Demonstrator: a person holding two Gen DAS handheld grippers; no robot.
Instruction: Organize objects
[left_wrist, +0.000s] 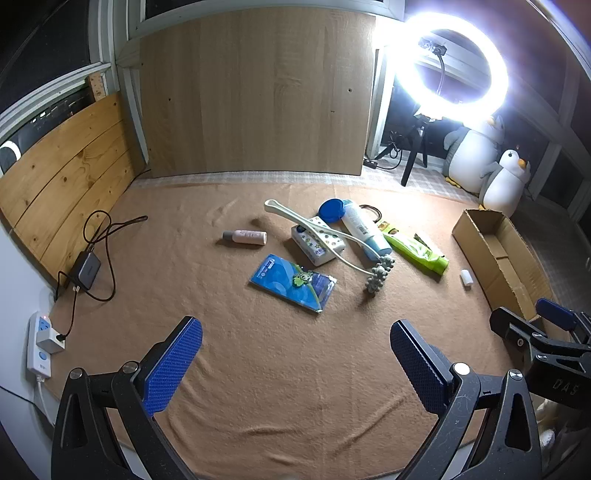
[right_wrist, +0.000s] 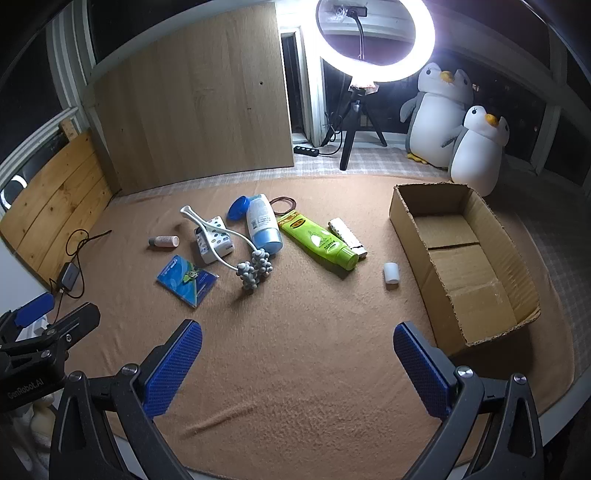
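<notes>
Loose objects lie on a tan blanket (right_wrist: 295, 369): a small pink bottle (right_wrist: 164, 241), a blue booklet (right_wrist: 186, 277), a patterned white box (right_wrist: 214, 240), a white massager with grey balls (right_wrist: 255, 271), a white and blue tube (right_wrist: 263, 225), a blue lid (right_wrist: 238, 207), a green tube (right_wrist: 317, 242), a patterned roll (right_wrist: 347, 236) and a small white cylinder (right_wrist: 391, 273). An empty cardboard box (right_wrist: 461, 258) stands at the right. My left gripper (left_wrist: 295, 363) and right gripper (right_wrist: 297, 365) are both open and empty, held near the blanket's front, well short of the objects.
A power strip (left_wrist: 38, 345) with charger and cables (left_wrist: 88, 269) lies at the left edge. Wooden boards (left_wrist: 255, 92) stand behind. A ring light on a tripod (right_wrist: 373, 40) and two plush penguins (right_wrist: 480, 147) stand at the back right. Rubber bands (right_wrist: 283, 204) lie behind the tubes.
</notes>
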